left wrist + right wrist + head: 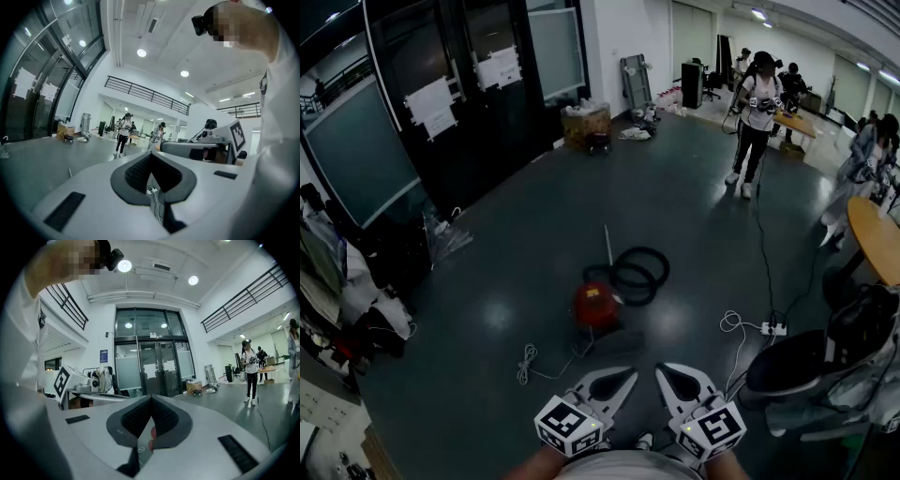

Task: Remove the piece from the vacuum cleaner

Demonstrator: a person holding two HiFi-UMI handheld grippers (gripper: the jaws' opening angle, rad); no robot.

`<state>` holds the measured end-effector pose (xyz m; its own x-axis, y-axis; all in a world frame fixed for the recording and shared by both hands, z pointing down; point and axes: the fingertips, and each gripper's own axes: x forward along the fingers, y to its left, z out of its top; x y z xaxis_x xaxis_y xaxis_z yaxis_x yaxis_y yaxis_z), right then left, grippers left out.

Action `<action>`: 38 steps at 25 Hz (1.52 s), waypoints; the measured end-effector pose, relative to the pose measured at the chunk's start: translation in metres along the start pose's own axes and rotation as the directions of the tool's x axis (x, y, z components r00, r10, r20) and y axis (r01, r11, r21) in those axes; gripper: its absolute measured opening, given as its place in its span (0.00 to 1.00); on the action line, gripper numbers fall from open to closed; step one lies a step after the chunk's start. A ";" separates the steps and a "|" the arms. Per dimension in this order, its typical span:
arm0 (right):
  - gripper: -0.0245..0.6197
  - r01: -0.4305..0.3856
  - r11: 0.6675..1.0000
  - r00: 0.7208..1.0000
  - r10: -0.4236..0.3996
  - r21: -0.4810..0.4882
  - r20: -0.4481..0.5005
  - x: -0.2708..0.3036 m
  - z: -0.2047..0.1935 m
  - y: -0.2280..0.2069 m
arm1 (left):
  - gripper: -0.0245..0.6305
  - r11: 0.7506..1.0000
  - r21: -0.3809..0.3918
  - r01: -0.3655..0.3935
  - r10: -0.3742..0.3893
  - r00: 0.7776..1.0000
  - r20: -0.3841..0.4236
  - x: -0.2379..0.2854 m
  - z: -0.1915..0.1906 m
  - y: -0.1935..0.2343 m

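Note:
A round red vacuum cleaner (595,305) sits on the dark floor ahead of me. Its black hose (638,274) lies coiled just behind it, and a thin pale wand (607,247) points away from it. Both grippers are held low and close to my body, well short of the vacuum. My left gripper (624,374) is shut with nothing in it, and its tips meet in the left gripper view (151,155). My right gripper (664,371) is shut and empty too (151,397). A sliver of the red vacuum (152,434) shows through the gap below its closed tips.
A white cord (529,362) trails from the vacuum toward me. A power strip (772,328) with cables lies to the right, near a dark chair (802,373) and a round wooden table (876,236). People (757,111) stand at the back; glass doors (441,98) line the left.

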<state>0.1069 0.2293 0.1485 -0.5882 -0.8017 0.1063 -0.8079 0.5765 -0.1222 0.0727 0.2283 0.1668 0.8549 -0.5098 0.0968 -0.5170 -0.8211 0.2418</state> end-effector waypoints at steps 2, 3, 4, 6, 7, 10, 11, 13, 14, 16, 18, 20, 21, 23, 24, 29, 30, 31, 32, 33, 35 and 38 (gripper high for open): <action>0.06 -0.005 1.000 1.000 0.005 -0.001 0.001 -0.002 -0.003 0.000 | 0.04 1.000 -0.001 -0.004 0.004 1.000 -0.001 0.000 -0.004 -0.001; 0.06 -0.007 1.000 1.000 0.007 -0.001 0.001 -0.002 -0.004 0.000 | 0.04 1.000 -0.001 -0.006 0.006 1.000 -0.001 0.001 -0.005 -0.002; 0.06 -0.009 1.000 1.000 0.009 -0.001 0.002 -0.002 -0.005 0.000 | 0.04 1.000 -0.002 -0.006 0.006 1.000 -0.001 0.001 -0.006 -0.002; 0.06 -0.009 1.000 1.000 0.009 -0.001 0.000 -0.001 -0.005 0.000 | 0.04 1.000 -0.002 -0.005 0.005 1.000 -0.001 0.002 -0.006 -0.001; 0.06 -0.009 1.000 1.000 0.009 -0.001 -0.001 0.000 -0.006 0.000 | 0.04 1.000 -0.002 -0.004 0.004 1.000 -0.002 0.001 -0.007 0.000; 0.06 -0.006 1.000 1.000 0.006 -0.003 -0.004 0.001 -0.007 0.002 | 0.04 1.000 -0.001 -0.002 0.002 1.000 -0.002 -0.001 -0.007 0.001; 0.06 -0.005 1.000 1.000 0.005 -0.004 -0.004 0.001 -0.006 0.002 | 0.04 1.000 0.000 -0.001 0.001 1.000 -0.002 -0.001 -0.007 0.001; 0.06 -0.004 1.000 1.000 0.004 -0.006 -0.006 0.002 -0.006 0.003 | 0.04 1.000 0.000 0.002 -0.002 1.000 -0.004 -0.001 -0.007 0.000; 0.06 -0.004 1.000 1.000 0.004 -0.006 -0.008 0.002 -0.007 0.003 | 0.04 1.000 0.000 0.002 -0.002 1.000 -0.005 -0.001 -0.008 0.001; 0.06 -0.015 1.000 1.000 0.015 0.001 -0.015 0.003 -0.009 0.005 | 0.04 1.000 0.001 0.001 -0.001 1.000 -0.008 -0.001 -0.010 0.002; 0.06 -0.042 0.999 0.999 0.043 0.022 -0.020 0.003 -0.012 0.009 | 0.04 1.000 0.001 -0.003 0.003 1.000 -0.010 -0.002 -0.013 0.002; 0.06 -0.059 0.998 0.998 0.060 0.038 -0.014 0.000 -0.010 0.012 | 0.04 1.000 0.003 -0.013 0.013 1.000 -0.010 -0.003 -0.012 0.001; 0.06 -0.060 0.997 0.998 0.060 0.039 -0.008 -0.002 -0.008 0.012 | 0.04 1.000 0.007 -0.019 0.019 1.000 -0.008 -0.004 -0.010 0.000; 0.06 -0.053 0.998 0.999 0.053 0.034 0.009 -0.005 -0.004 0.012 | 0.04 0.999 0.019 -0.030 0.030 1.000 -0.002 -0.005 -0.007 0.002; 0.06 -0.049 0.998 0.999 0.048 0.032 0.016 -0.004 -0.002 0.012 | 0.04 0.999 0.023 -0.034 0.034 0.999 0.001 -0.007 -0.005 0.006; 0.06 -0.047 0.998 0.999 0.046 0.045 0.020 0.020 0.003 0.027 | 0.04 0.997 0.014 -0.078 0.078 0.997 0.000 -0.034 0.002 0.040; 0.06 -0.049 0.998 0.999 0.048 0.046 0.020 0.025 0.003 0.031 | 0.04 0.996 0.013 -0.084 0.084 0.996 -0.001 -0.039 0.001 0.046; 0.06 -0.051 0.998 0.999 0.050 0.046 0.020 0.030 0.002 0.034 | 0.04 0.996 0.016 -0.089 0.089 0.996 -0.002 -0.043 0.000 0.051; 0.06 -0.052 0.998 0.998 0.051 0.045 0.020 0.034 0.000 0.037 | 0.04 0.995 0.022 -0.093 0.094 0.996 -0.004 -0.047 -0.001 0.057; 0.06 -0.054 0.998 0.998 0.053 0.045 0.018 0.040 -0.001 0.041 | 0.04 0.995 0.026 -0.098 0.098 0.995 -0.005 -0.052 -0.003 0.063; 0.06 -0.057 0.997 0.998 0.057 0.043 0.014 0.052 -0.002 0.051 | 0.04 0.994 0.033 -0.103 0.103 0.995 -0.008 -0.063 -0.004 0.075; 0.06 -0.059 0.998 0.998 0.058 0.036 0.012 0.067 -0.004 0.062 | 0.04 0.994 0.037 -0.104 0.104 0.994 -0.010 -0.077 -0.007 0.090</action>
<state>0.0169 0.2119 0.1518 -0.6339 -0.7685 0.0869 -0.7700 0.6168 -0.1633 -0.0391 0.1953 0.1878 0.7966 -0.5900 0.1316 -0.6044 -0.7726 0.1946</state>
